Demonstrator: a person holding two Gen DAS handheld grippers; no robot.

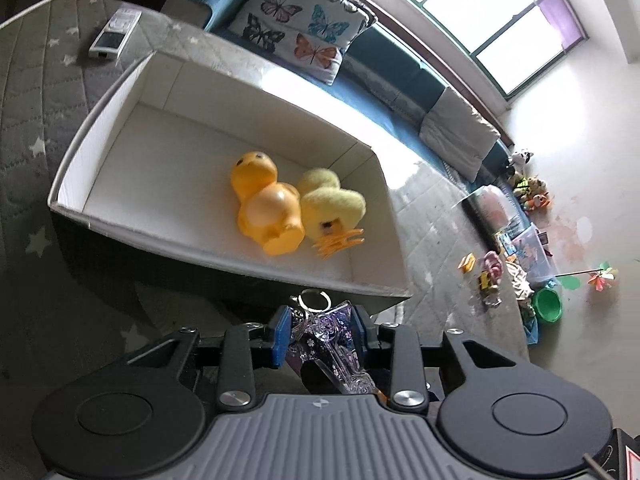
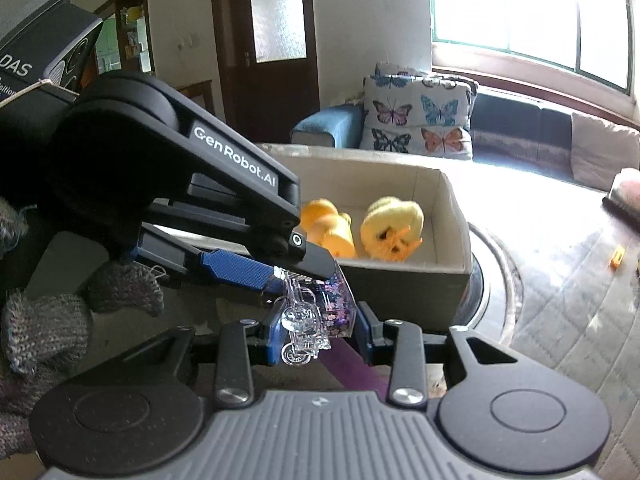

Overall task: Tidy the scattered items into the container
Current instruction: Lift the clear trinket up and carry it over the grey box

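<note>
A white cardboard box (image 1: 100, 120) stands on the grey quilted mat; it also shows in the right wrist view (image 2: 452, 196). Inside lie an orange rubber duck (image 1: 264, 204) (image 2: 328, 224) and a yellow plush duck (image 1: 332, 208) (image 2: 392, 224). My left gripper (image 1: 320, 328) is shut on a clear purple keychain with a ring and a clear car charm (image 1: 320, 332), just below the box's near wall. In the right wrist view the left gripper (image 2: 308, 272) reaches in from the left and holds the keychain (image 2: 316, 312) between the fingers of my right gripper (image 2: 316, 332). Whether the right fingers press on it is unclear.
A white remote (image 1: 114, 34) lies on the mat beyond the box. A butterfly cushion (image 1: 300, 20) sits on the blue sofa. Small toys, a green bowl (image 1: 548, 304) and a pinwheel (image 1: 600, 276) lie scattered at the right. A dark door (image 2: 276, 40) stands behind.
</note>
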